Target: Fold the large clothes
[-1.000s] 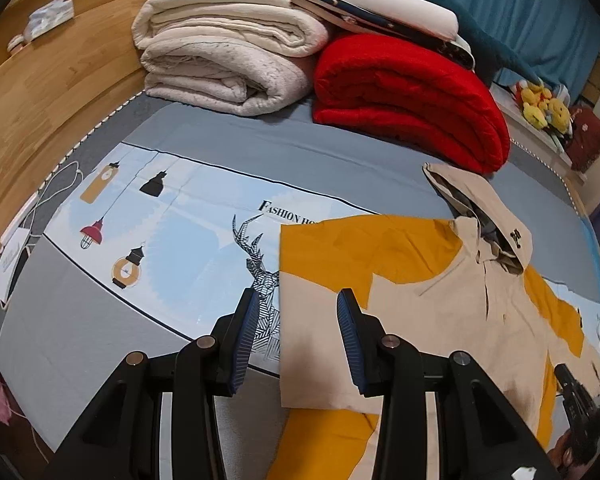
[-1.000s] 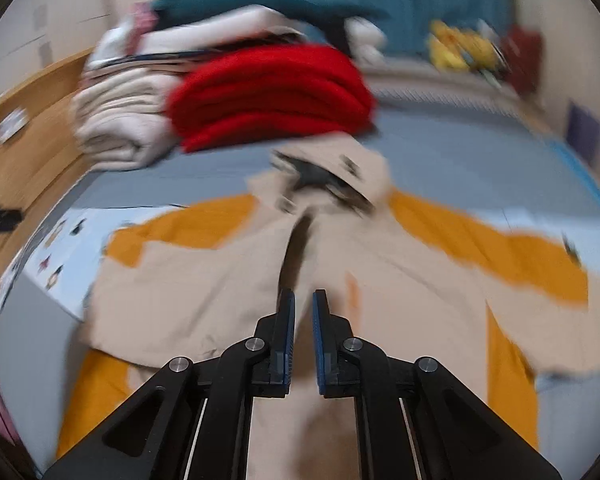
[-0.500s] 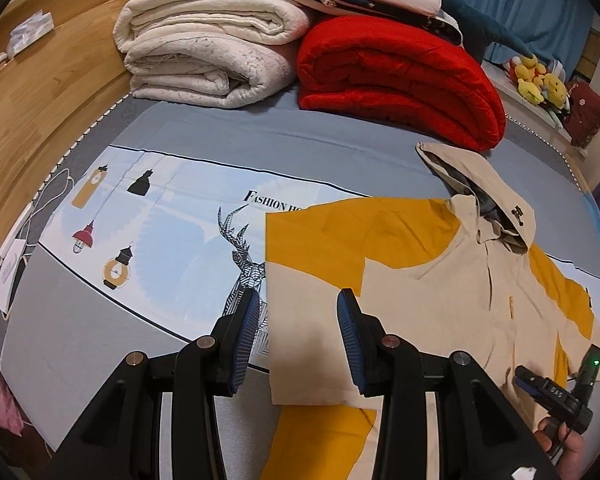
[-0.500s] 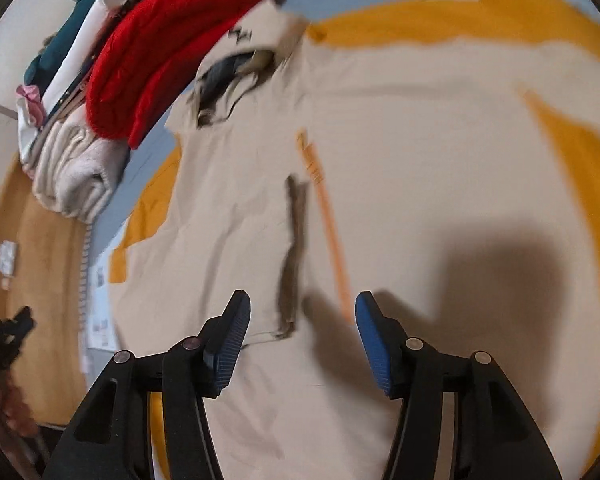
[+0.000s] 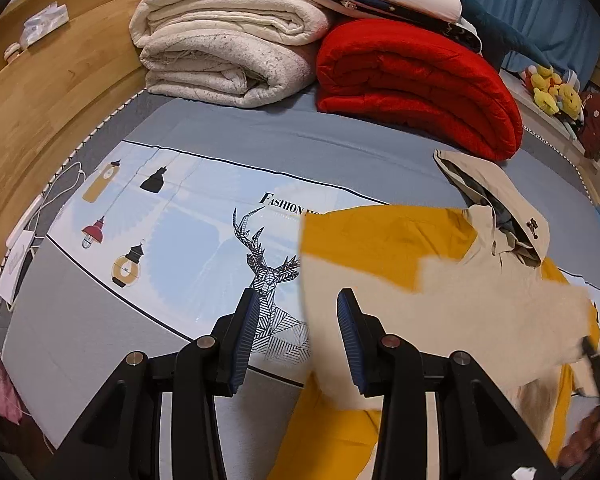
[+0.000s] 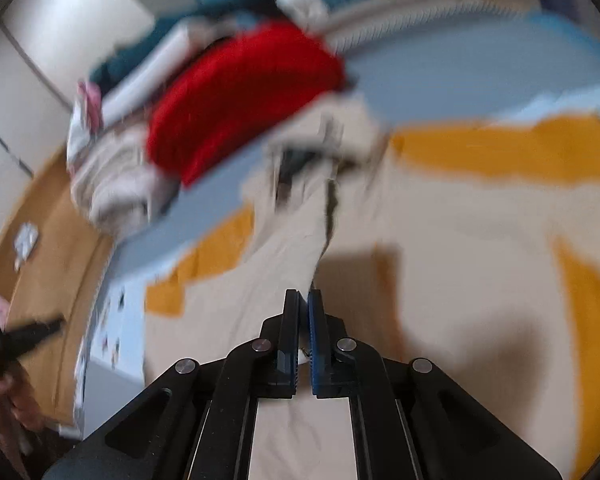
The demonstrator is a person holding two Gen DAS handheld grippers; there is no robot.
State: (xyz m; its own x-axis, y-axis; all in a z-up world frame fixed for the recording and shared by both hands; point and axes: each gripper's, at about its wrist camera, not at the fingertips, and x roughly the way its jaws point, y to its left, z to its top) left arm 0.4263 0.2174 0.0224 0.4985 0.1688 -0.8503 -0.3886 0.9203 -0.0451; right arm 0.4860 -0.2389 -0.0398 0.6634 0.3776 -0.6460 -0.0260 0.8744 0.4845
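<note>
A beige and mustard hooded jacket (image 5: 480, 300) lies spread on the bed (image 5: 100, 352), over a printed sheet (image 5: 204, 236) with a geometric deer and hanging lamps. Its hood points toward a folded red blanket (image 5: 416, 84) at the head of the bed, which sits beside a stack of cream blankets (image 5: 224, 56).

The left claw (image 5: 296, 332) hangs above the sheet with its blue-padded jaws apart and nothing between them; the jacket's folded left edge lies just under its right finger.

The right claw (image 6: 304, 336) is over the jacket's beige front, jaws pressed together. A ridge of beige fabric rises from the zip area straight to the tips, so it appears to pinch the cloth, though this view is badly blurred. In the left wrist view the right claw (image 5: 598, 364) shows at the far right edge, against the jacket's lifted, blurred hem. Yellow plush toys (image 5: 552, 90) sit on a ledge beyond the bed.
</note>
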